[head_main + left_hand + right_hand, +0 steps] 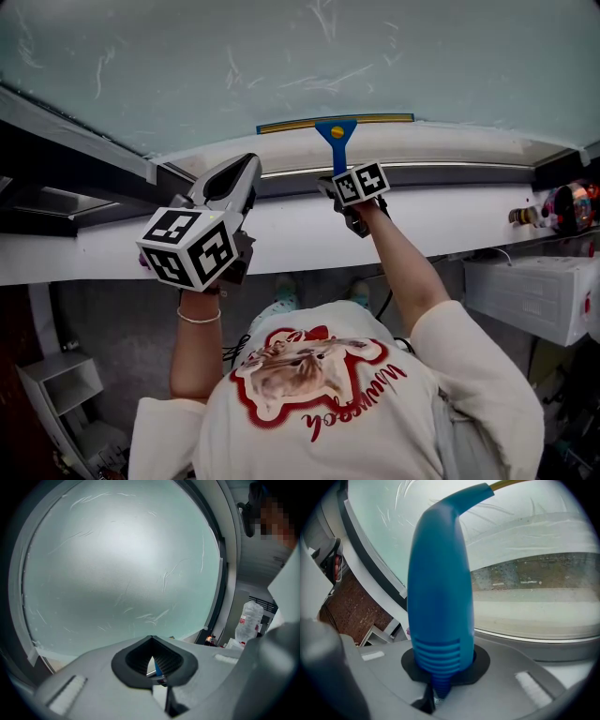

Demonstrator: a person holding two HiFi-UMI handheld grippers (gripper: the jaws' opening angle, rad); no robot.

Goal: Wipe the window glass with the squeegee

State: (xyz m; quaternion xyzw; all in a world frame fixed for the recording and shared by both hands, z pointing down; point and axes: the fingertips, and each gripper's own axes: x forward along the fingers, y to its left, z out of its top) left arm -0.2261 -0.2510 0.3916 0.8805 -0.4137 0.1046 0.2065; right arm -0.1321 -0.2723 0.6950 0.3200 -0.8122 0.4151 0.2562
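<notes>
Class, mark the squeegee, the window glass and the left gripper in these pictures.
squeegee [336, 145], head view, on its blue handle just below the blade.
window glass [281, 56], head view, on the bare frosted pane.
left gripper [151, 640], left gripper view, where its closed jaw tips meet.

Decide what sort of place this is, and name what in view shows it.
Likely indoors at a large window, perhaps a utility or storage room: streaked window glass above a white sill, a blue squeegee at the glass's lower edge, a white crate nearby.
</notes>
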